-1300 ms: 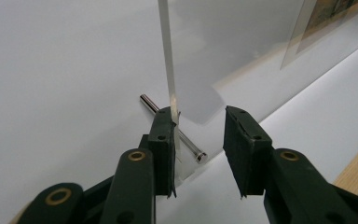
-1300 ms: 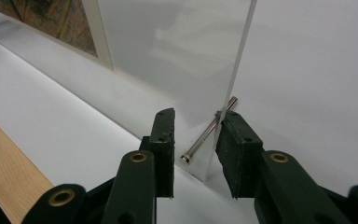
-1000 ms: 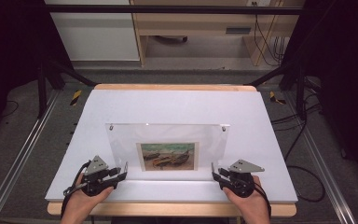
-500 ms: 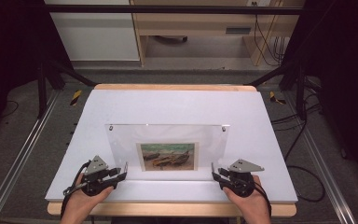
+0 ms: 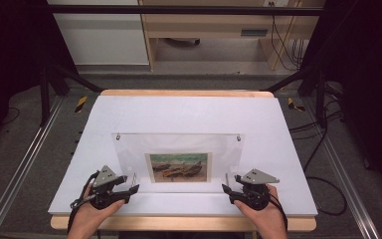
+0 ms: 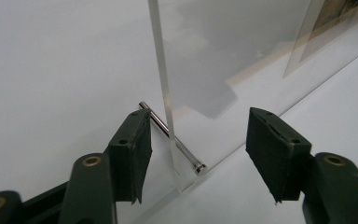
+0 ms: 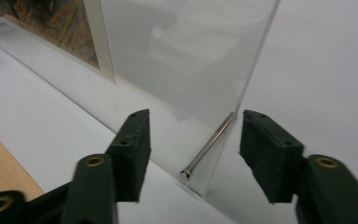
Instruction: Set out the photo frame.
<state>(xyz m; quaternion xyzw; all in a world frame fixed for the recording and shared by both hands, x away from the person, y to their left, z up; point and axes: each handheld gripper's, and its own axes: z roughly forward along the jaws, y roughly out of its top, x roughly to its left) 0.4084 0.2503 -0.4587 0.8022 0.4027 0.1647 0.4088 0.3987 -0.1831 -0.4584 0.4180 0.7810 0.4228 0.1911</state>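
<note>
High view: acrylic photo frame (image 5: pixel 179 159) stands upright, L gripper (image 5: pixel 131 189) & R gripper (image 5: pixel 227 190) just opened, straddling its 2 near corners w/o gripping; a nudge could topple it.

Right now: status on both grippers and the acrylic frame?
Left gripper and right gripper: jaws just opened, each astride a lower corner of the acrylic frame, pads off. Frame upright on the white table. Nothing in the way.
</note>
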